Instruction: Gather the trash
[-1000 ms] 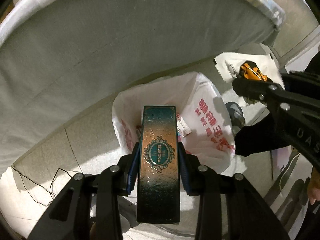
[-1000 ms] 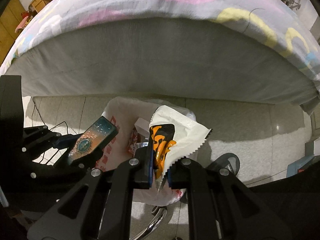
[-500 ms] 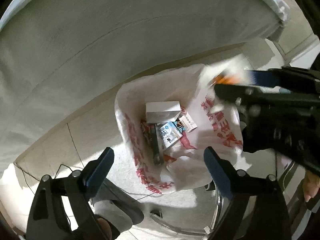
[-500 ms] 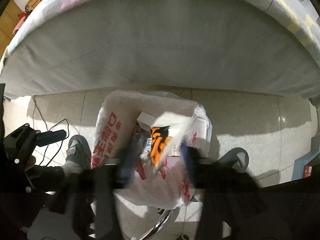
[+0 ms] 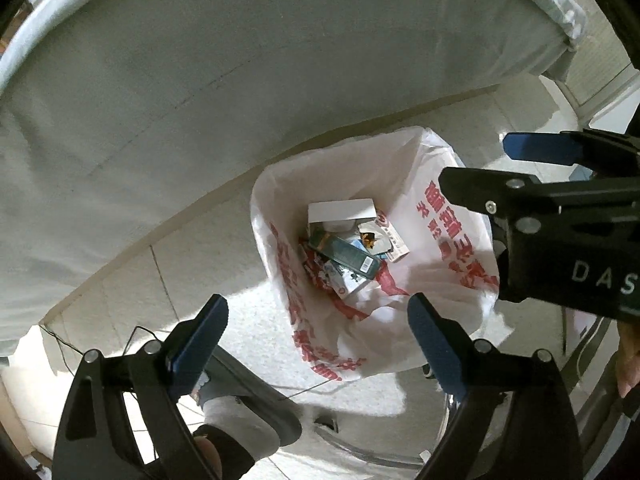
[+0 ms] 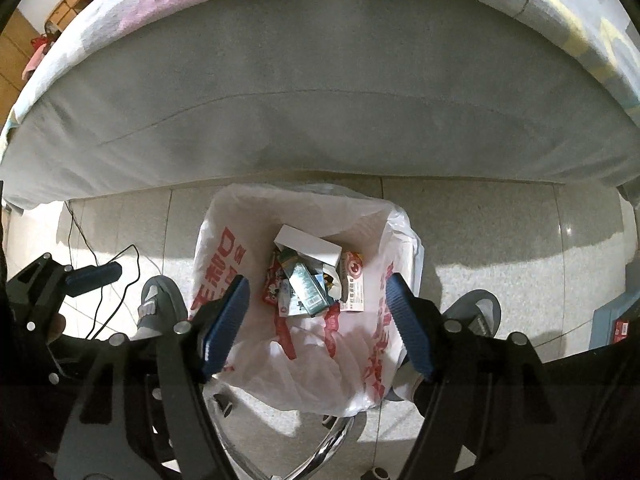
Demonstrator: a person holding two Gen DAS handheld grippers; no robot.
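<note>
A white plastic bag [image 5: 440, 240] [image 6: 224, 248] with red print stands open on the floor beside the bed. Inside lie a dark teal box [image 5: 348, 254] [image 6: 306, 286], a white box [image 5: 340, 210] [image 6: 308, 246], an orange-and-black wrapper [image 5: 368, 238] and other packets. My left gripper [image 5: 316, 312] hangs above the bag, pointing down, open and empty. My right gripper [image 6: 316, 284] [image 5: 474, 162] is over the bag too; its jaws are opening with nothing between them. In the right wrist view, one blue pad [image 6: 96, 274] of the left gripper shows at the left.
The grey side of a mattress [image 5: 200, 80] [image 6: 320, 100] rises just behind the bag. A person's slippered feet [image 6: 156, 304] [image 6: 476, 312] flank the bag. A thin cable [image 6: 136, 248] trails on the tiles at the left. A chrome frame [image 6: 320, 452] sits below the bag.
The left gripper opened and let go of the teal box, which now lies in the bag. The right gripper opened and dropped the orange-and-black wrapper into the bag.
</note>
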